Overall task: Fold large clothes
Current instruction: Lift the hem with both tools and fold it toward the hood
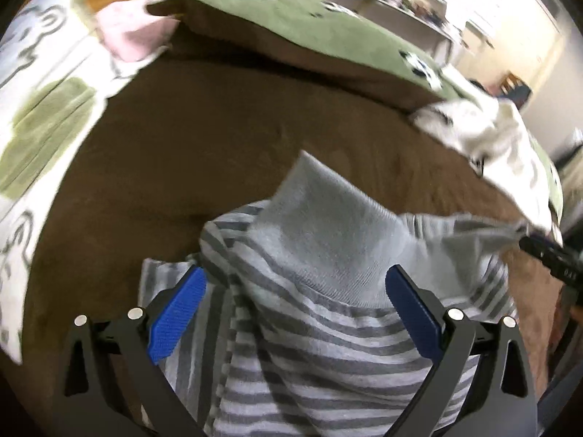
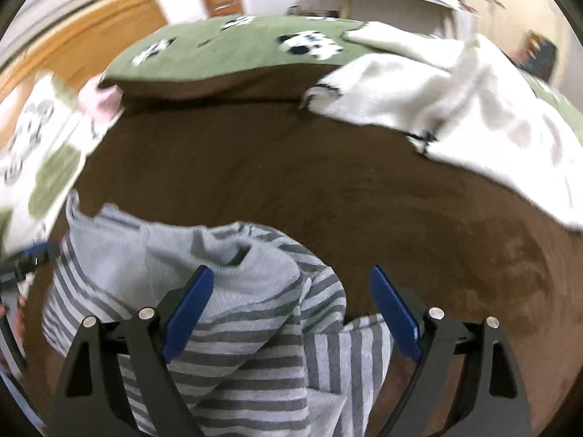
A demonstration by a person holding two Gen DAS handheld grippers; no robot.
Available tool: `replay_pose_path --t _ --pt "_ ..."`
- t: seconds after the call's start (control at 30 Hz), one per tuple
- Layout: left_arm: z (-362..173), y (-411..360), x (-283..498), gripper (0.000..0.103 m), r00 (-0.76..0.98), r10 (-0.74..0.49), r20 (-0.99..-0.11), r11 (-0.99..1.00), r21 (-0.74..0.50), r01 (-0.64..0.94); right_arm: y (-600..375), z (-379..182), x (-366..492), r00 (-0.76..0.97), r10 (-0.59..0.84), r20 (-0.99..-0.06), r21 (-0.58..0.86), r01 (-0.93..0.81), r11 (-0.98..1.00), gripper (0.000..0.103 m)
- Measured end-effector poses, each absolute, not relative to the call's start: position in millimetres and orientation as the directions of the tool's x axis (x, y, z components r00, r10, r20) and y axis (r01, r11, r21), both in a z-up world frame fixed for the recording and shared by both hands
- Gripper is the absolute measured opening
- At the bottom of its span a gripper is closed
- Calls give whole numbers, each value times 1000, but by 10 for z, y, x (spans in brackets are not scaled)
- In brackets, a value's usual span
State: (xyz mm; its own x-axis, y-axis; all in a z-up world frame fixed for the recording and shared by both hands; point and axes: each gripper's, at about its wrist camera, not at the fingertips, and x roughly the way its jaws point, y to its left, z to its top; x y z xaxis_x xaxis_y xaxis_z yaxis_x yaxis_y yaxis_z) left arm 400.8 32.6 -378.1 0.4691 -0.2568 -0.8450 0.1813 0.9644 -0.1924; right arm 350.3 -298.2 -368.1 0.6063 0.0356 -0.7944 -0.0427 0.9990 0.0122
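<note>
A grey striped garment [image 1: 309, 327] with a plain grey band lies bunched on the brown bed cover [image 1: 200, 138]. My left gripper [image 1: 295, 313] is open, its blue pads either side of the bunched cloth. In the right wrist view the same garment [image 2: 237, 327] lies under and between the jaws of my right gripper [image 2: 291, 313], which is open. The right gripper's black body [image 1: 546, 255] shows at the right edge of the left wrist view, by the garment's far end. The left gripper [image 2: 22, 266] shows at the left edge of the right wrist view.
A green panda-print quilt [image 2: 226, 51] lies folded back at the far side of the brown cover [image 2: 291, 167]. A white cloth [image 2: 455, 98] lies at the far right. A white and green patterned sheet [image 1: 43, 116] and a pink cloth [image 1: 131, 32] lie to the left.
</note>
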Motion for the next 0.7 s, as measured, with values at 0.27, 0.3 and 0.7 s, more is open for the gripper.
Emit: replay_pose_path --t 0.27,0.3,0.7 --pt "-3985 235 4306 84 439 -287 -852 944 -173 281 -2912 -3879 3719 587 130 -799 45 -158 986 54" --pt "-4001 241 4334 82 436 -290 -852 943 -178 280 -2910 -3898 3749 580 139 -803 54 -162 985 43" --pt "-4071 158 4390 34 454 -259 -853 951 -143 275 -2831 -3896 3902 586 54 -809 12 -76 997 12"
